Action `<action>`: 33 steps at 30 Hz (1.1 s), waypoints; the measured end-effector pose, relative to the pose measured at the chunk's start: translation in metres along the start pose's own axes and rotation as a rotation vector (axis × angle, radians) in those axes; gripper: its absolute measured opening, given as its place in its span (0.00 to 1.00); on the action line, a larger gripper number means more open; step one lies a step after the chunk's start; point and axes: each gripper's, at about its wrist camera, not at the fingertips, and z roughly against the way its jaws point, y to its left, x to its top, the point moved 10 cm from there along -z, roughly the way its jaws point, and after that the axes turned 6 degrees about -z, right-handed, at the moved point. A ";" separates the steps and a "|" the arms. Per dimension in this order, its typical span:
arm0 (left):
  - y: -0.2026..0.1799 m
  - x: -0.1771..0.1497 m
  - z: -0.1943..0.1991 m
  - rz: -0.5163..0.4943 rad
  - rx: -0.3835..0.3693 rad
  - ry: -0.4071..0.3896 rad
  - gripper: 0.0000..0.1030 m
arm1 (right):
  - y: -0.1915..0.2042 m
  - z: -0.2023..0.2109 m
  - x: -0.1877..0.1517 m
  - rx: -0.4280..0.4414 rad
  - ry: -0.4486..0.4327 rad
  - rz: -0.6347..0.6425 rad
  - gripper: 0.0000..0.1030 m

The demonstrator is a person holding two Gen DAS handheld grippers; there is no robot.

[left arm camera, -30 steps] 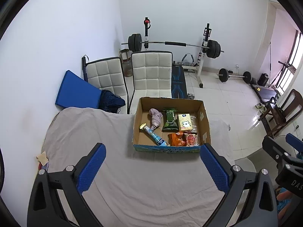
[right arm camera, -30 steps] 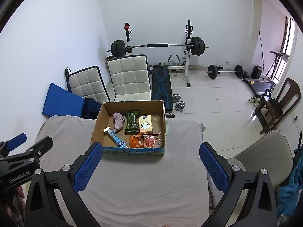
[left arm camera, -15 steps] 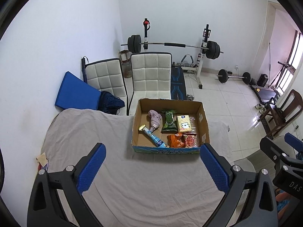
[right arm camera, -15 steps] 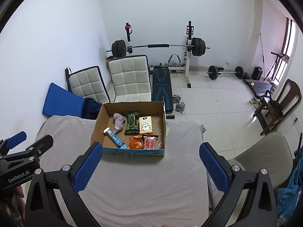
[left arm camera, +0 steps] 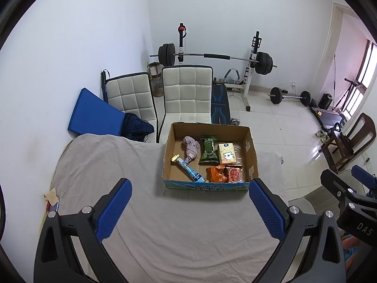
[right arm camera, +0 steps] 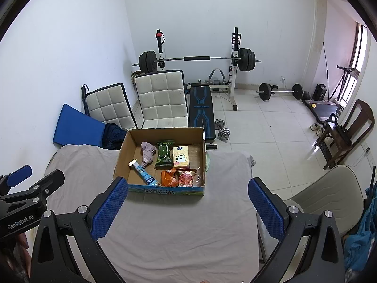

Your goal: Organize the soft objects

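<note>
An open cardboard box point(left arm camera: 251, 151) point(right arm camera: 122, 154) stands at the far edge of a table under a grey cloth point(left arm camera: 113, 165) point(right arm camera: 176, 224). Inside lie a pink cloth bundle point(left arm camera: 191, 148) point(right arm camera: 148, 152), a green packet point(left arm camera: 208, 149) point(right arm camera: 164, 153), a yellow pack point(left arm camera: 226, 153) point(right arm camera: 181, 157), a blue tube point(left arm camera: 188, 169) point(right arm camera: 145, 173), an orange bag point(left arm camera: 215, 174) point(right arm camera: 168, 177) and a red snack pack point(left arm camera: 234, 174) point(right arm camera: 186, 179). My left gripper point(left arm camera: 189, 189) and right gripper point(right arm camera: 187, 188) are both open and empty, held above the cloth in front of the box.
Two white padded chairs point(left arm camera: 187, 94) point(left arm camera: 130, 96) and a blue mat point(left arm camera: 94, 115) stand behind the table. A barbell rack point(left arm camera: 215, 56) and bench stand further back. A beige chair point(right arm camera: 329, 193) is at the right. A wooden chair point(right arm camera: 348, 132) is by the window.
Both views have shifted slightly, the box sitting a little higher in the left view. Both grippers stay open.
</note>
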 end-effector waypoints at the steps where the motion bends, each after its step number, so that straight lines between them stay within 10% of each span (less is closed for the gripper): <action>1: 0.000 0.001 0.002 0.001 0.001 0.000 0.99 | 0.000 0.001 0.000 0.002 -0.001 -0.003 1.00; 33: 0.003 -0.001 0.010 0.010 -0.003 -0.006 0.99 | 0.000 0.018 0.009 0.011 -0.016 0.011 1.00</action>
